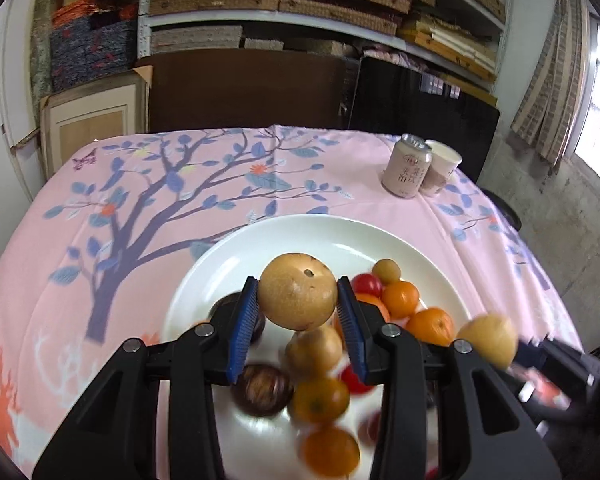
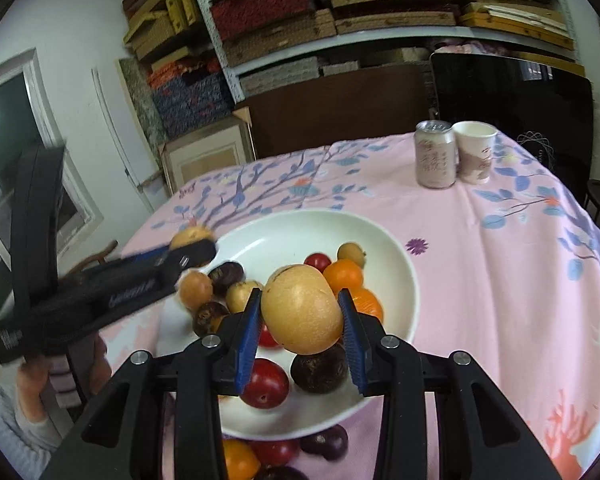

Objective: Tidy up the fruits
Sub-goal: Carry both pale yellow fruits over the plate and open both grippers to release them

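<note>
Round speckled pears [image 1: 298, 298] (ribbed blue tongs [image 1: 298, 312])

Ahead of me a pink tree-printed cloth [image 1: 180, 200] covers the bench, a drink can [image 1: 407, 169] stands just beside a paper cup [image 1: 442, 172] near its far corner, and shelves [image 1: 300, 28] of stacked mats rise behind.

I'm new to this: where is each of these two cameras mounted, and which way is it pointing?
Left wrist view: sits on the left claw, looking forward over the white plate; its blue fingers grip a tan fruit, and the right claw shows at the right edge.
Right wrist view: sits on the right claw, facing the same plate; it grips another tan fruit, and the left claw and the person's hand show at left.
Shared: plate, can, paper cup, pink tablecloth.
</note>
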{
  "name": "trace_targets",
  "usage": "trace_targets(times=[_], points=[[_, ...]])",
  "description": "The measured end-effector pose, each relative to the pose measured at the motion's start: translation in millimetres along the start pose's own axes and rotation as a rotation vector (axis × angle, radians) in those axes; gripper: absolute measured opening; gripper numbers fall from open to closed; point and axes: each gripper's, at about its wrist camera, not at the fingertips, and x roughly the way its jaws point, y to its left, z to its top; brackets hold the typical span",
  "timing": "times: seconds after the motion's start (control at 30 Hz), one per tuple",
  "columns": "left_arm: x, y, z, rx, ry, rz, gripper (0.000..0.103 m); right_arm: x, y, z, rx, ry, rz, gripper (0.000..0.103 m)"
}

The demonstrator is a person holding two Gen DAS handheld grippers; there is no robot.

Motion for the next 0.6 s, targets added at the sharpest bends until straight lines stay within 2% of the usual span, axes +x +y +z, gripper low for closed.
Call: trace_targets(times=[0.1, 0.17, 0.2, 0.27, 0.37, 0.6], points=[[23, -5, 1, 0.011, 0.026, 0.004, 0.039, 13, -2, -3, -0.014, 0.048, 0.008, 0.039], [30, -5, -1, 0.01, 0.031, 0.006, 0.039, 11, -3, -3, -0.005, 0.034, 0.024, 0.041], [32, -5, -2, 0.012, 0.031, 0.009, 0.04, 9, -2, -5, 0.0, 0.026, 0.028, 0.052], [30, -5, -4, 0.019, 0.012, 0.021, 0.059, 2, -1, -5, -0.002, 0.002, 0.027, 0.06], [23, -7, -3, 0.045, -0.028, 0.063, 0.062, -6, 4, -6, -0.029, -0.021, 0.016, 0.06], [1, -13, -7, 0.071, -0.077, 0.107, 0.066, -15, 4, -13, -0.031, -0.046, -0.007, 0.064]])
